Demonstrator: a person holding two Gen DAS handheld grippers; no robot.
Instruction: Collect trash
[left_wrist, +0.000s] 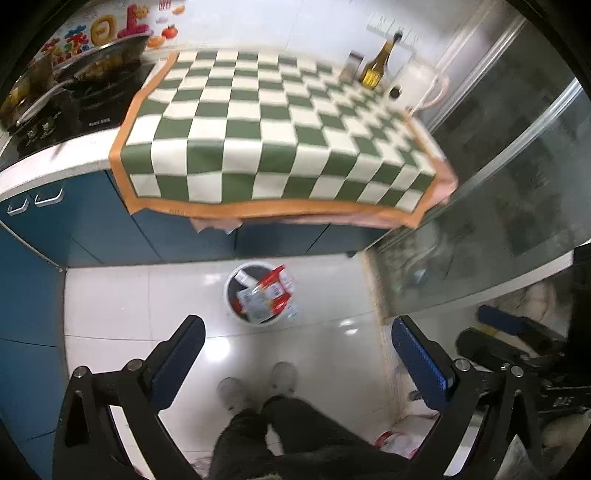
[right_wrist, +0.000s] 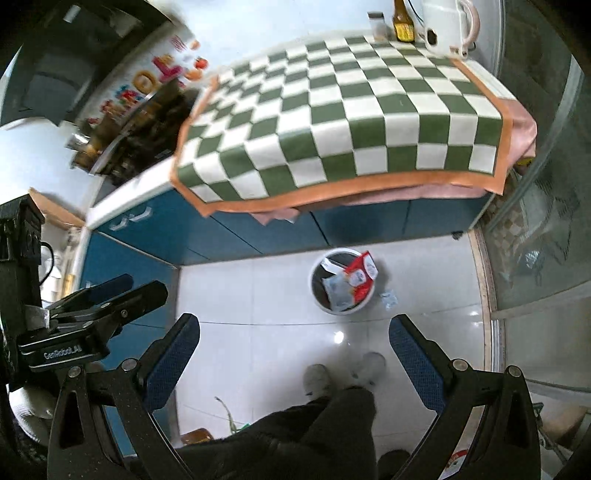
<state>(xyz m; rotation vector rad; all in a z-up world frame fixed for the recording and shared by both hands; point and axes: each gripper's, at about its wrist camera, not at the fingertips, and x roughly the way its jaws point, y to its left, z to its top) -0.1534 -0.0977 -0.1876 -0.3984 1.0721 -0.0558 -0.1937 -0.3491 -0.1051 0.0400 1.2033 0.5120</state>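
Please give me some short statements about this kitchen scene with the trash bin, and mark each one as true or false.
1. The trash bin stands on the floor in front of the blue cabinets. True.
2. The bin is empty. False: red and white wrappers fill it, and some stick out above the rim.
3. The left gripper holds a wrapper. False: its jaws are wide apart with nothing between them.
4. The right gripper is open and empty. True.
5. A small wrapper lies on the floor beside the bin. True.
6. Trash is scattered over the checkered cloth. False: only a bottle, a jar and a white kettle stand at its far edge.
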